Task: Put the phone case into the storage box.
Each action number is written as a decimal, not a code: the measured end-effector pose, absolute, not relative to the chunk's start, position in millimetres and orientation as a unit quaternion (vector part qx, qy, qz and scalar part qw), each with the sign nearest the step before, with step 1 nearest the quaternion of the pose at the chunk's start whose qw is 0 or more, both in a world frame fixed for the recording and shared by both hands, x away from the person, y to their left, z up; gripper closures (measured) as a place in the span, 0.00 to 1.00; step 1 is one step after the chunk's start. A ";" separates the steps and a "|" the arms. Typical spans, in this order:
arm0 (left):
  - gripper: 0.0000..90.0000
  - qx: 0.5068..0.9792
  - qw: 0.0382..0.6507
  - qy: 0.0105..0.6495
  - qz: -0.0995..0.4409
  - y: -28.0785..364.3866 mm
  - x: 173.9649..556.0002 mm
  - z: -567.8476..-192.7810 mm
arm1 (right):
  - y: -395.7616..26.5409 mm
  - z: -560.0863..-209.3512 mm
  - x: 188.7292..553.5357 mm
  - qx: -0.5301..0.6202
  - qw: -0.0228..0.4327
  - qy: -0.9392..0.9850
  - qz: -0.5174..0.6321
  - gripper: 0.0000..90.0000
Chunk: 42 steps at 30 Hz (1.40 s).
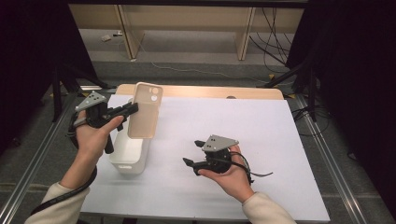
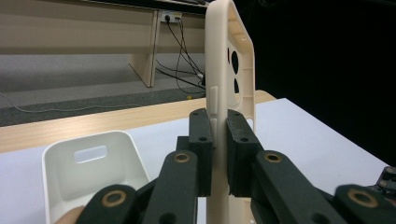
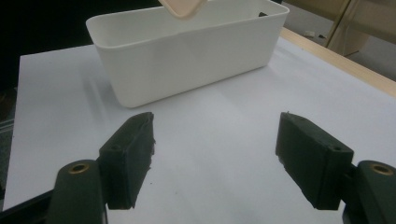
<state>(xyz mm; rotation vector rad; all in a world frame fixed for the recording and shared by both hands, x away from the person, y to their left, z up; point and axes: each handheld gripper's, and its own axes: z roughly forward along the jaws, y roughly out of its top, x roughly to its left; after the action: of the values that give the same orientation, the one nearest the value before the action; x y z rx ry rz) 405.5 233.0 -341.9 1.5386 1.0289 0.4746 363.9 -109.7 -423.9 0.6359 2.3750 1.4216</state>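
A beige phone case (image 1: 145,111) is held upright in the air, over the far end of a white plastic bin (image 1: 130,154). My left gripper (image 1: 134,109) is shut on the case's side edge. In the left gripper view the two black pads (image 2: 201,140) pinch the rim of the case (image 2: 231,70), camera cut-outs facing right, with the bin (image 2: 88,172) below to the left. My right gripper (image 1: 192,151) rests low over the white mat, right of the bin, jaws wide apart and bare. In the right gripper view its open jaws (image 3: 215,140) face the bin (image 3: 187,51), and a corner of the case (image 3: 182,7) hangs above it.
A white mat (image 1: 261,135) covers the wooden table (image 1: 252,92). Metal rails run along both sides. Behind the table are wooden furniture legs (image 1: 245,32) and loose cables (image 1: 275,42) on the floor. The other gripper's tip (image 2: 387,179) shows low right in the left gripper view.
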 end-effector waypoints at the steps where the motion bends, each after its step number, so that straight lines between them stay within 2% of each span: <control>1: 0.91 0.655 0.579 0.441 0.203 234.1 405.7 -341.5 | -109.9 -423.8 364.1 0.222 0.152 0.826 0.496 0.32; 42: 0.91 0.643 0.565 0.464 0.226 261.3 418.2 -348.7 | -109.6 -426.1 364.7 0.226 0.145 0.827 0.493 0.33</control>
<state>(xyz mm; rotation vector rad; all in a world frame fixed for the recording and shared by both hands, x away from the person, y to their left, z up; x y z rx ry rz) 418.2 261.3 -348.7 1.5129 1.0918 0.5308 364.7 -109.6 -426.1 0.6497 2.3834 1.4214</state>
